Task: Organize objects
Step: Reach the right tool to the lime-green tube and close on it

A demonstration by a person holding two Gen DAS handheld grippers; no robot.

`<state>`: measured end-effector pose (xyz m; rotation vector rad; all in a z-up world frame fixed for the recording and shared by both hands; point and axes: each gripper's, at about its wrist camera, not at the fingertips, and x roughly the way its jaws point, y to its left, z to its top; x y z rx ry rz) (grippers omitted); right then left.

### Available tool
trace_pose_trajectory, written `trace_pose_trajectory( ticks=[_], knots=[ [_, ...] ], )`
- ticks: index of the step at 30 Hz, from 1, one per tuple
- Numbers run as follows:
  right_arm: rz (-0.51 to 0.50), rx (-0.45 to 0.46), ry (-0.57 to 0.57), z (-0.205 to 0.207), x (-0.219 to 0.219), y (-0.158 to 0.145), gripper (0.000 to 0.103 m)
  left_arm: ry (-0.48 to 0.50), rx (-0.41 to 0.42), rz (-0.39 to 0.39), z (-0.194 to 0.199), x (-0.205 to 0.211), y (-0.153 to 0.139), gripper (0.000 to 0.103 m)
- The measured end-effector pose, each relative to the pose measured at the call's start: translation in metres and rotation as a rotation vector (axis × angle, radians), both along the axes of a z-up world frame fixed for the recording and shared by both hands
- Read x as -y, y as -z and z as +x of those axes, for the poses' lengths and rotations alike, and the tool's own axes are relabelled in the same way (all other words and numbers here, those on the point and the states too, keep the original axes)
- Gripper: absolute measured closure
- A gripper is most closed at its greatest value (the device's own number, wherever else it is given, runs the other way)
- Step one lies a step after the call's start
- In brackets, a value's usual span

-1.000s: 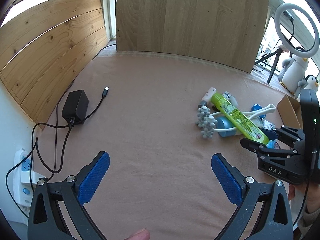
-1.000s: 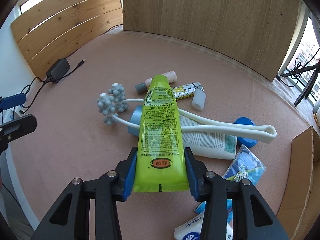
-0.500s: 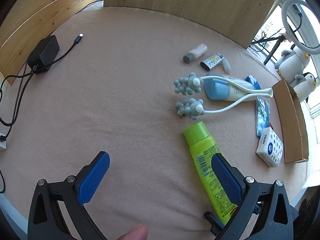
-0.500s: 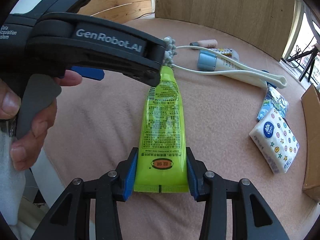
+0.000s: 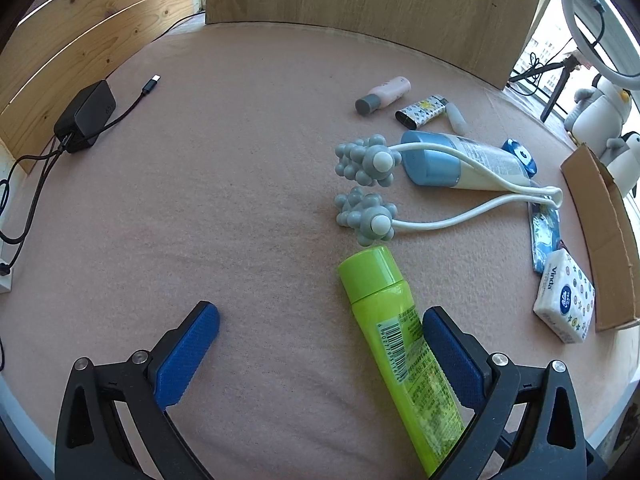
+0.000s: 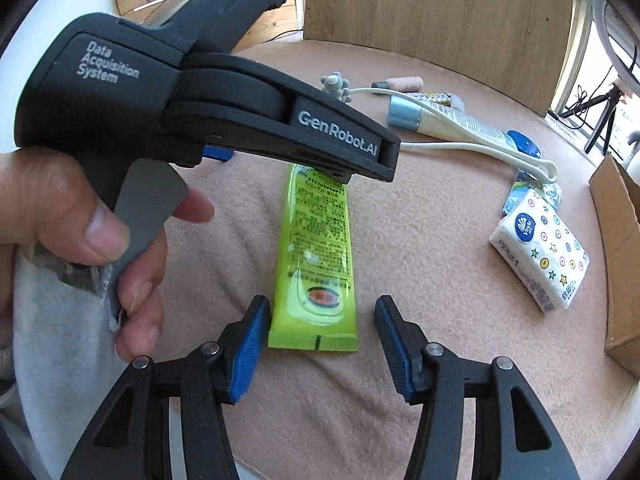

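Left wrist view: left gripper (image 5: 316, 344) low over the bench (image 5: 240, 160), jaws spread wide, gripping nothing. Green tube (image 5: 394, 344) lies flat between them, hard against the right pad, cap pointing away toward the massager (image 5: 366, 190); well clear of the left pad. Judged: the jaws straddle the tube ready to close on its body. Beyond, a loose cluster: blue-capped tube (image 5: 452, 160) under one massager arm, pink bottle (image 5: 384, 94), patterned lighter (image 5: 422, 114), blue packet (image 5: 544, 236), tissue pack (image 5: 566, 304). Cardboard box (image 5: 600, 216) sits at the bench's right edge just beside the tissue pack; only flaps and wall show, inside hidden, contents cannot be told. Charger (image 5: 86, 116) and cable far left, apart from the rest. Right wrist view: right gripper (image 6: 316, 344) jaws open, gripping nothing, standing to either side of the green tube's (image 6: 316, 248) crimped tail; left pad about touching its edge, right pad apart. Tube rests on the bench, no longer carried. Left gripper's body (image 6: 208, 112) crosses overhead, hiding the tube's cap end; a hand (image 6: 80, 232) on its trigger. Judged: tube laid here apart from the cluster, either as its sorted spot or a hand-over to the left gripper. Tissue pack (image 6: 540, 248) and box (image 6: 620, 240) to the right; box interior out of sight here too.
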<state>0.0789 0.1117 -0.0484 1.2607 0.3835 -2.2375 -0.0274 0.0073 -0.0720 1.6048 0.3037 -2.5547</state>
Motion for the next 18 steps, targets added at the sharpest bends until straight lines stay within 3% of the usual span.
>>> trace_pose_trajectory(
  ticks=[2, 6, 9, 10, 14, 16, 18],
  knots=[
    [0.000, -0.002, 0.001, 0.000, 0.000, -0.001, 0.069, -0.009, 0.000, -0.027, -0.002, -0.002, 0.001, 0.000],
    [-0.008, 0.000, -0.006, -0.001, 0.000, -0.003, 0.074, 0.005, 0.035, -0.074, -0.004, -0.007, 0.002, 0.001],
    [-0.028, 0.003, -0.001, 0.000, -0.002, -0.004, 0.081, 0.025, 0.032, -0.026, -0.006, -0.007, -0.002, 0.006],
    [-0.030, 0.004, 0.000, 0.001, -0.002, -0.003, 0.096, 0.020, 0.031, -0.018, -0.005, -0.005, -0.004, 0.015],
    [-0.036, -0.011, -0.011, 0.003, -0.003, -0.005, 0.096, 0.017, 0.039, 0.055, -0.004, 0.003, -0.014, 0.048],
    [-0.036, -0.025, -0.018, 0.005, -0.001, -0.006, 0.097, 0.012, 0.049, 0.081, -0.006, 0.004, -0.016, 0.059],
    [-0.040, -0.028, -0.020, 0.005, 0.000, -0.007, 0.097, 0.007, 0.059, 0.094, -0.007, 0.004, -0.017, 0.063]
  ],
)
